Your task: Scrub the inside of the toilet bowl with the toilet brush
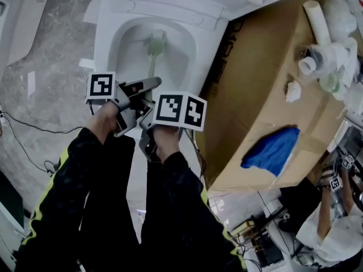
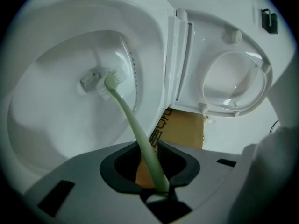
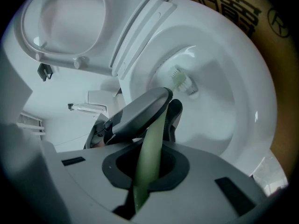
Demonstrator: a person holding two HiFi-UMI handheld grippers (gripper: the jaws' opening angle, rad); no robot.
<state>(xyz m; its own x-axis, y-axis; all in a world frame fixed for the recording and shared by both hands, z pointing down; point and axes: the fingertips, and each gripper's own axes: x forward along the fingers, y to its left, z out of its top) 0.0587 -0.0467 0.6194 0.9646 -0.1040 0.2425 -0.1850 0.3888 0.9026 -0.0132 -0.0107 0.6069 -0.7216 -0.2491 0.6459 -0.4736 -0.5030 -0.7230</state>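
The white toilet bowl lies straight ahead with its seat and lid raised. A pale green toilet brush reaches into it, its bristled head resting against the bowl's inner wall near the bottom. Both grippers hold the thin handle close together above the front rim. My left gripper is shut on the handle further forward. Behind it, my right gripper is shut on the handle's end. The left gripper's grey finger shows in the right gripper view, in front of the brush head.
A large brown cardboard box stands tight against the toilet's right side, with a blue cloth and white pipe fittings on it. Cables trail over the grey floor at left. Another person is at the lower right.
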